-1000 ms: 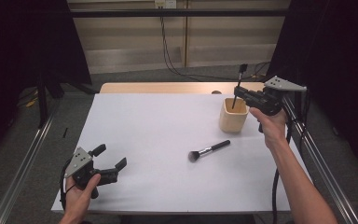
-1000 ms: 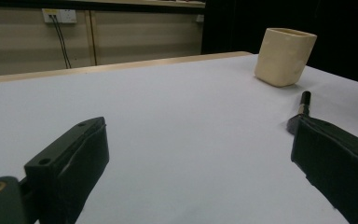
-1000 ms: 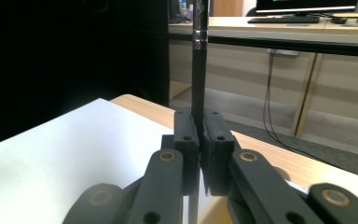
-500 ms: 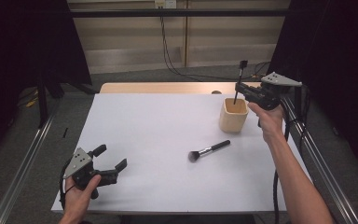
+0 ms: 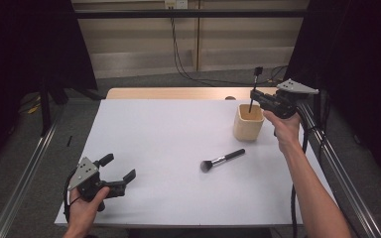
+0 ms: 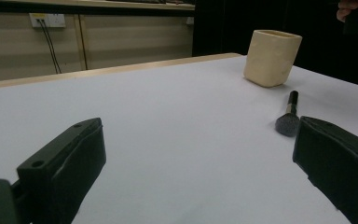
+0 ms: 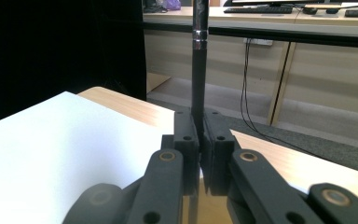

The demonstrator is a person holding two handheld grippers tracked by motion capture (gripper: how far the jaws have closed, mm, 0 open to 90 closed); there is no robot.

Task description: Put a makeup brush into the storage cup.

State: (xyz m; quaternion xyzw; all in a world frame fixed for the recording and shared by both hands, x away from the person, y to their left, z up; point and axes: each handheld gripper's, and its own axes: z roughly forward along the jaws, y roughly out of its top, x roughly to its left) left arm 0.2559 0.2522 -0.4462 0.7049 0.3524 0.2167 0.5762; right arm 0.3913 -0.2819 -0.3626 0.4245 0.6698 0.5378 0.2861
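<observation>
Fingers of the right gripper [image 5: 254, 95] are clenched on a thin black-handled brush with a silver band [image 5: 254, 85], holding it nearly upright at the upper right of the high view, its lower end inside the mouth of a squarish cream-coloured cup [image 5: 248, 122]. In the right gripper view the two black fingers [image 7: 186, 135] press together on the dark stem [image 7: 198, 70], which rises straight up the middle of the frame. That cup stands on the white surface [image 5: 168, 144] just left of the person's right hand [image 5: 284, 130]. Lower and to the left of the cup, near it but apart, lies a second, black-handled makeup brush with a silver ferrule and dark bristle head [image 5: 222, 160], flat on the surface, bristles toward the lower left. At the lower left of the high view the left gripper [image 5: 121, 172] sits low over the surface with its fingers [image 6: 65, 163] released and spread wide, nothing between them; its own view shows the lying brush [image 6: 289, 116] and the cup [image 6: 272, 57] far off at the upper right.
</observation>
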